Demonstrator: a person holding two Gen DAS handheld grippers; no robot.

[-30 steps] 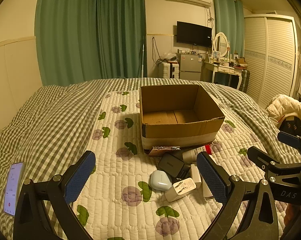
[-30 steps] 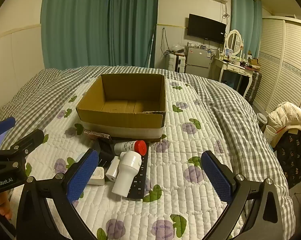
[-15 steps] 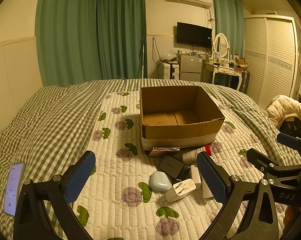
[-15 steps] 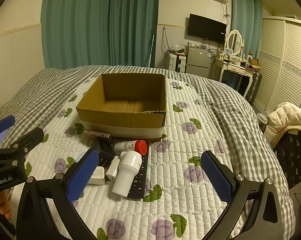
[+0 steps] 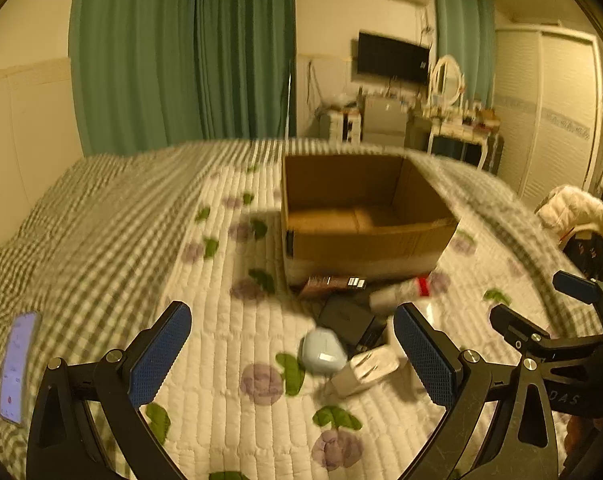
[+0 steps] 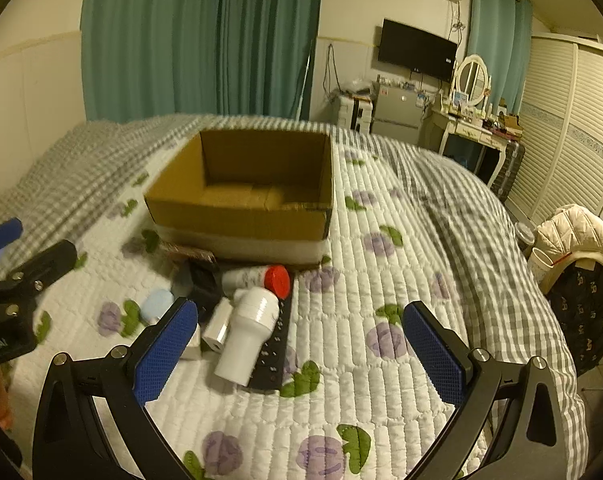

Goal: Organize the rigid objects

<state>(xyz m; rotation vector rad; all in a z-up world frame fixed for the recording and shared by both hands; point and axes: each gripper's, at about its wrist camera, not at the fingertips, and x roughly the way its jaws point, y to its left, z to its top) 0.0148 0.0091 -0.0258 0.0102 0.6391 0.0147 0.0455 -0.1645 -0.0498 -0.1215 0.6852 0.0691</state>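
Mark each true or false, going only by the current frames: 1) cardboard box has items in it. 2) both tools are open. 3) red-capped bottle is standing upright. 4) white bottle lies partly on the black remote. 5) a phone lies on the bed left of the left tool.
1) The cardboard box has items in it: false. Its visible floor is bare; the items lie on the quilt in front of it.
2) The left tool and right tool are both open: true.
3) The red-capped bottle stands upright: false. It lies on its side.
4) The white bottle lies partly on the black remote: true.
5) A phone lies on the bed left of the left tool: true.
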